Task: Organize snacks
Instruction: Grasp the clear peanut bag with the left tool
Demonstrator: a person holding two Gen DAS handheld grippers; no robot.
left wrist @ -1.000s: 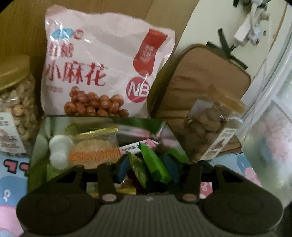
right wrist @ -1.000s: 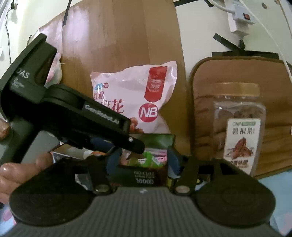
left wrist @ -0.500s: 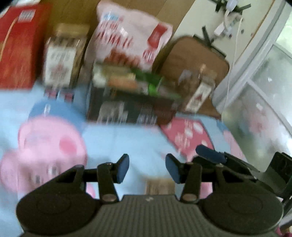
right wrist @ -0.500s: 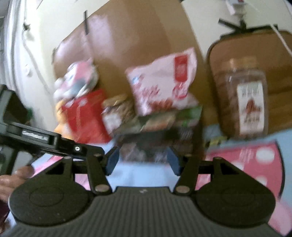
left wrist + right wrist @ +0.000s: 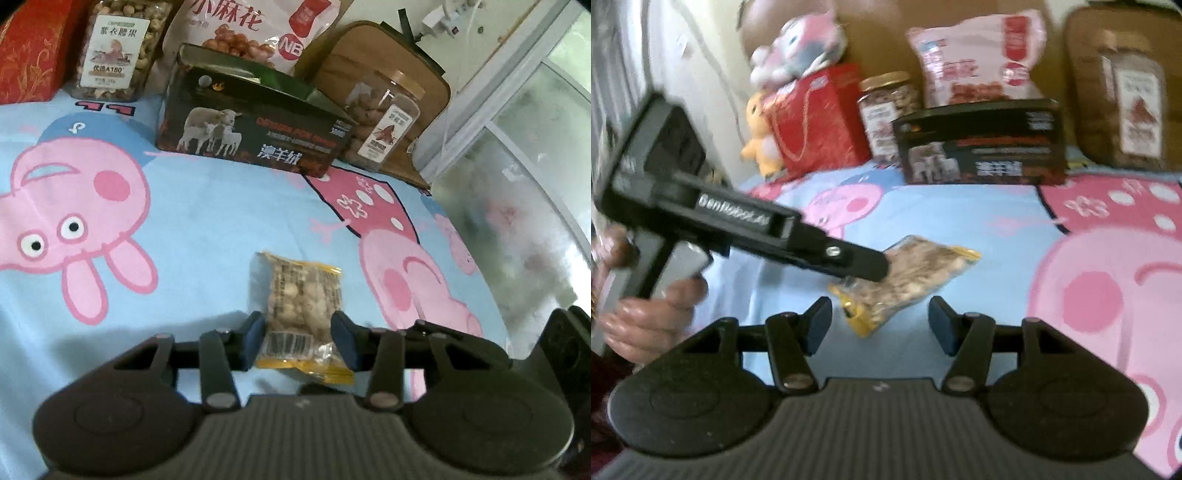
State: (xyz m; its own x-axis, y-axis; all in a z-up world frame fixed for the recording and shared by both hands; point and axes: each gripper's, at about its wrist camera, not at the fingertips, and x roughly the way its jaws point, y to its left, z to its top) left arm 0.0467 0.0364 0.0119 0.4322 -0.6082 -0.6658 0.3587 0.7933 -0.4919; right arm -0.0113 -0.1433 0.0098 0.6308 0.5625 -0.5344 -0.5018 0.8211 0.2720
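Observation:
A small clear snack packet with yellow ends (image 5: pixel 301 299) lies on the blue cartoon-pig cloth (image 5: pixel 207 221). My left gripper (image 5: pixel 298 338) is open, its blue-padded fingers on either side of the packet's near end. The packet also shows in the right wrist view (image 5: pixel 916 273), with the left gripper's black body (image 5: pixel 746 229) over its left end. My right gripper (image 5: pixel 881 323) is open and empty, just short of the packet. The dark open box (image 5: pixel 255 136) that holds snacks stands at the back.
Behind the box stand a jar of nuts (image 5: pixel 110 51), a pink snack bag (image 5: pixel 255 26), a second jar (image 5: pixel 384 118) and a red gift bag (image 5: pixel 29 55). A brown board (image 5: pixel 373 62) leans on the wall. Plush toys (image 5: pixel 798 44) sit at the far left.
Both grippers have pulled back from the box and dropped toward the cloth. The left gripper now straddles the snack packet; a second ago it was over the box's contents.

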